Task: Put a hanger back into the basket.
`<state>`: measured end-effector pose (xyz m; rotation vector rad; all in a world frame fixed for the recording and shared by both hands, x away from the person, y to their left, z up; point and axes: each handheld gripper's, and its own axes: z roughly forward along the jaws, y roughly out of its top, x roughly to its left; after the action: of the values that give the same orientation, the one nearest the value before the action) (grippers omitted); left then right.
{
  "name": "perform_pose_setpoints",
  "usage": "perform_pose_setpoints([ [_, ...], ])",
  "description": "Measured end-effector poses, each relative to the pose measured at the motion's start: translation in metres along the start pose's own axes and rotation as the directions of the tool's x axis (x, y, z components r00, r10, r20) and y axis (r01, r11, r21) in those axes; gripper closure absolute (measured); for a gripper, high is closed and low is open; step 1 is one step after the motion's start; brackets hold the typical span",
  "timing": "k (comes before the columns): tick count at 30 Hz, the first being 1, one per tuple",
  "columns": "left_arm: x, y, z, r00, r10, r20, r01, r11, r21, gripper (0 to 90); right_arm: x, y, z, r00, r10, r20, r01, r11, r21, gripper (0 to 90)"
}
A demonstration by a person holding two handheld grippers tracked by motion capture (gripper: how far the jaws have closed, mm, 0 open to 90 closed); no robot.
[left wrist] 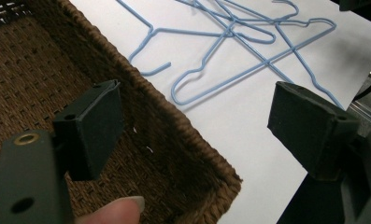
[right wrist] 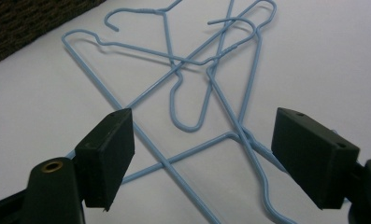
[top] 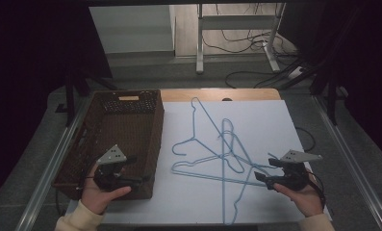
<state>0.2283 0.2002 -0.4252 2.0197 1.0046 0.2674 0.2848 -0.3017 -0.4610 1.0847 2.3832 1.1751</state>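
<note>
Far left: brown woven basket (top: 131,120) on the table, long side running away from the person, sitting partly on the white sheet (top: 270,125). Over its near right corner, left gripper (top: 139,169) held in a hand (top: 98,195), jaws spread wide with nothing between them, pointing right toward the sheet. Seen along those jaws in the left gripper view: basket rim (left wrist: 174,119) below and between them, woven floor to the left, a fingertip (left wrist: 122,212) at the bottom edge, white sheet beyond. Middle of the sheet: tangle of light-blue wire hangers (top: 222,159), crossed over one another, hooks facing different ways, one long hanger reaching down to the near edge of the sheet; just beside the basket, not touching it. Right: right gripper (top: 265,172) held in the other hand (top: 304,198), jaws likewise wide apart and gripping nothing, tips close to the right end of the tangle. In the right gripper view: crossed blue wires (right wrist: 206,70) lying flat between and beyond the spread jaws, no pad pressing on them.
</note>
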Motion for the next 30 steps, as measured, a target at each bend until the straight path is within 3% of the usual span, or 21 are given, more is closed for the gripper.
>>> perform_pose_setpoints([
  [8, -0.004, -0.004, 0.001, 0.9999, 0.015, -0.008, -0.015, 0.9998, 0.01, 18.6, 0.005, 0.01, 0.005, 0.9996, -0.03, -0.002, 0.03, 0.999, 0.021, 23.1],
  [15, -0.008, -0.007, -0.003, 0.9996, 0.025, -0.01, -0.025, 0.9997, 0.005, 18.7, 0.005, 0.016, 0.011, 0.9997, -0.023, 0.005, 0.022, 0.999, 0.047, 25.0],
  [21, -0.007, -0.009, -0.01, 0.9997, 0.021, -0.015, -0.021, 0.9998, -0.007, 18.8, 0.0, 0.025, 0.023, 0.9999, -0.017, -0.001, 0.017, 0.996, 0.084, 28.5],
  [30, -0.002, -0.01, -0.01, 0.9999, 0.008, -0.013, -0.008, 0.9999, -0.007, 18.9, -0.017, 0.046, 0.056, 0.9994, -0.028, -0.021, 0.031, 0.983, 0.182, 34.9],
])
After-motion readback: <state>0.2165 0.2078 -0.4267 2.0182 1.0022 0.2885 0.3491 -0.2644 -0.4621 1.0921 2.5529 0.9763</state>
